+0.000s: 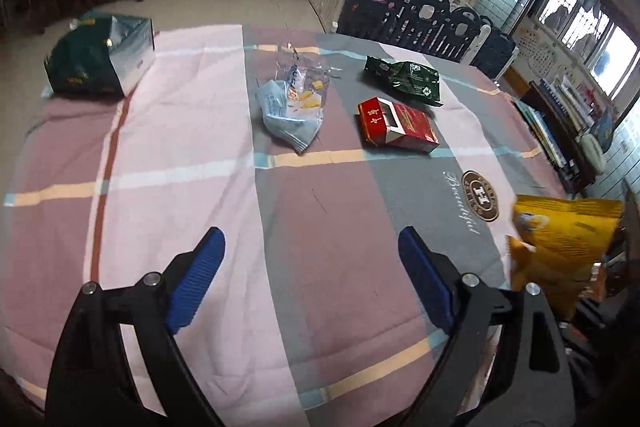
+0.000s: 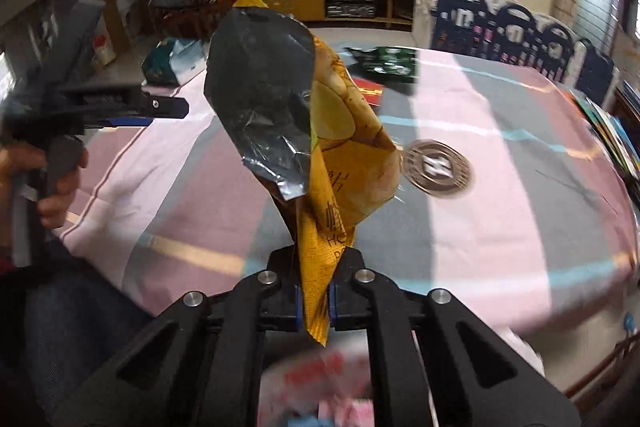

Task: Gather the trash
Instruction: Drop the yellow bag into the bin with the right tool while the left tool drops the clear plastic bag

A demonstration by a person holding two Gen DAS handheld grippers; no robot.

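Far left on the checked surface (image 1: 168, 155) sits a dark green bag (image 1: 96, 57), propped upright with its mouth open, most likely the place the rubbish is meant to go. Moving right, a crumpled clear plastic wrapper (image 1: 294, 107) lies mid-cloth, lumpy and light, with a blue mass bunched at its base. Next along, a red carton (image 1: 394, 125) lies flat on its side with its end flap open, and just behind it a green foil packet (image 1: 404, 77) lies flattened. All three wait uncollected, well apart from the green bag.

The left gripper (image 1: 312, 279) hangs over the near part of the cloth, angled down, blue pads (image 1: 200, 279) spread wide with nothing between them. It looks lined up to go for the wrapper or the carton, though that's a guess.

Over on the right, the action: the right gripper (image 2: 314, 301) is clamped tight on the bottom corner of a yellow crisp bag (image 2: 344, 183), which stands up off the cloth, silver lining gaping at its torn top. Pinching the seam edge gives a thin, firm hold on a slippery film. In the left wrist view the same bag shows at the right edge. A hand (image 2: 52, 183) grips the other tool's handle at far left.
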